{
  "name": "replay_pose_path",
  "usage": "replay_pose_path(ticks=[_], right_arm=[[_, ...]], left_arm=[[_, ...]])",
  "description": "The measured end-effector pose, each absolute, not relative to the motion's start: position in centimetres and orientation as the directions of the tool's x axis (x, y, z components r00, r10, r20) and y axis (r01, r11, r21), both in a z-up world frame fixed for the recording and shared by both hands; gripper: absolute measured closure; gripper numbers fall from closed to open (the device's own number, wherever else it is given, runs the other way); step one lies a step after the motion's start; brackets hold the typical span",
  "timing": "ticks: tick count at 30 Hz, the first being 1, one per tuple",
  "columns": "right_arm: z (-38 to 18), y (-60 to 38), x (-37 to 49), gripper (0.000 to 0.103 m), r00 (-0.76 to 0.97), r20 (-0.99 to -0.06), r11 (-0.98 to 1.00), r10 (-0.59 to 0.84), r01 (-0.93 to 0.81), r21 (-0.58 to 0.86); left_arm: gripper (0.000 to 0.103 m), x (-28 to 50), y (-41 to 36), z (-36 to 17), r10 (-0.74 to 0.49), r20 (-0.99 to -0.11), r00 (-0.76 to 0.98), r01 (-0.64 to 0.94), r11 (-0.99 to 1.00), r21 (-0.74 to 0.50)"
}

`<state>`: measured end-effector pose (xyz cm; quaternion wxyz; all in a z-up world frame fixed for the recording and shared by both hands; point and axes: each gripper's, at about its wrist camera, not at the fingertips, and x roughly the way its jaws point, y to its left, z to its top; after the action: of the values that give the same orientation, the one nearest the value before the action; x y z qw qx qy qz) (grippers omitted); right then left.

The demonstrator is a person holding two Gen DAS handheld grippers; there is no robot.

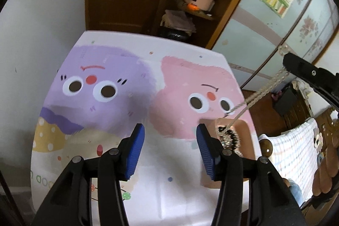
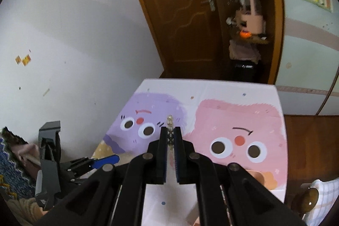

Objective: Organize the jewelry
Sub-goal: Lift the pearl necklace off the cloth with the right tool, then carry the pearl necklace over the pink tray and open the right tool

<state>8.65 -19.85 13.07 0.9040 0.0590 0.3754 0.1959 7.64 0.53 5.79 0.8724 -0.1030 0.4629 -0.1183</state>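
your right tongs were clenched on the chain, which hung from them down to the tray just right of your left tongs, released and empty. a jerk could have snagged its cluster there.
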Motion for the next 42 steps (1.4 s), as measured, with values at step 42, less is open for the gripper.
replay_pose_path(ticks=[42], right_arm=[[3.8, -25.5, 1.7, 0.098, 0.530, -0.747, 0.915, 0.401, -0.201, 0.349]], left_arm=[[0.046, 5.8, -8.3, 5.4, -0.299, -0.817, 0.493, 0.236, 0.950, -0.205]])
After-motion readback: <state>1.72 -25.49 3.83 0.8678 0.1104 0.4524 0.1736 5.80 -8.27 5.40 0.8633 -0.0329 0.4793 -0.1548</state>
